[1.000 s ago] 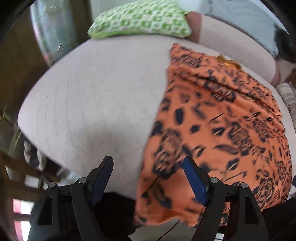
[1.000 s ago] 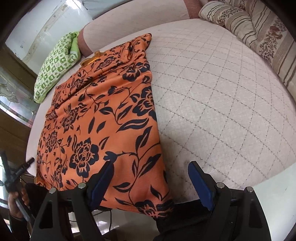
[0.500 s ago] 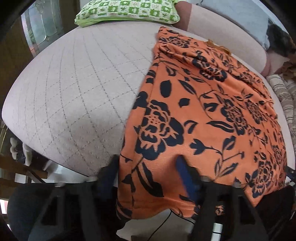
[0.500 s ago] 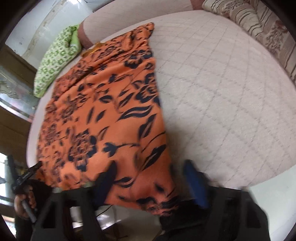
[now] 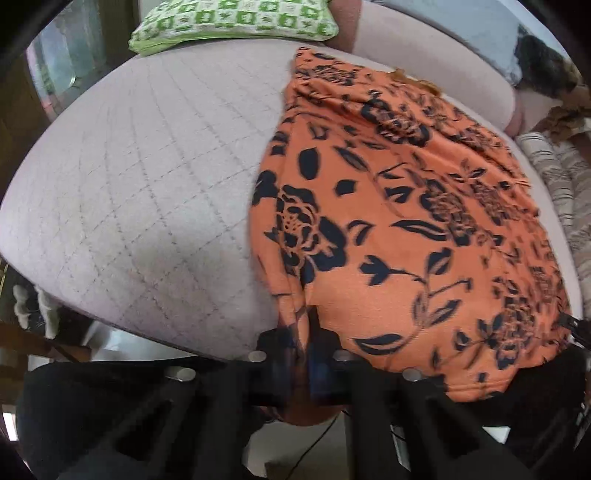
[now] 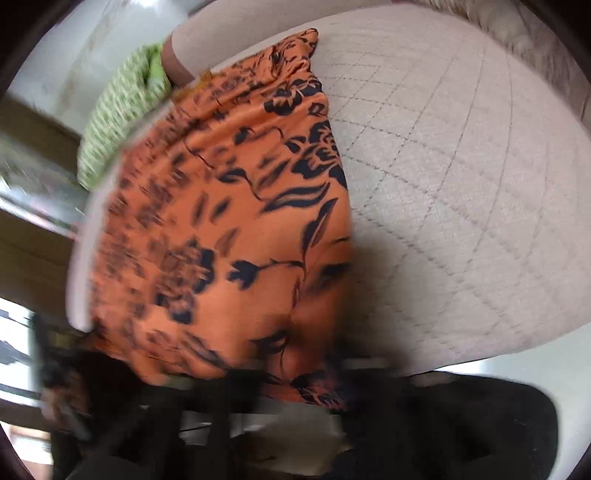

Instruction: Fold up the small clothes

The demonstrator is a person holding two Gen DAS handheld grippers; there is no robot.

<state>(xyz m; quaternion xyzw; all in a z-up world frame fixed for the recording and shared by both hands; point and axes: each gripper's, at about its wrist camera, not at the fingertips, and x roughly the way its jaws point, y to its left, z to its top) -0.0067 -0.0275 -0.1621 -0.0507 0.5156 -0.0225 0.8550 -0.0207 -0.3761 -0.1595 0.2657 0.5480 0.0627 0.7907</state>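
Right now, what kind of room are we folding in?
Most likely a bedroom at home: the orange floral garment lies on a quilted mattress, with a green checked pillow at its far end and striped cushions along one side.

Right wrist view, heavily blurred. Orange cloth with black flowers (image 6: 229, 221) lies lengthwise on a quilted beige mattress (image 6: 461, 177), along its left side, near end hanging over the front edge. Right gripper (image 6: 295, 354) at the cloth's near right corner; its jaws have just been closing and are now pinched on the fabric, which bunches up there. Green patterned pillow (image 6: 118, 122) at the far left edge of the mattress, just past the cloth. Bare quilting fills the right half. Dark shapes bottom left too smeared to tell.
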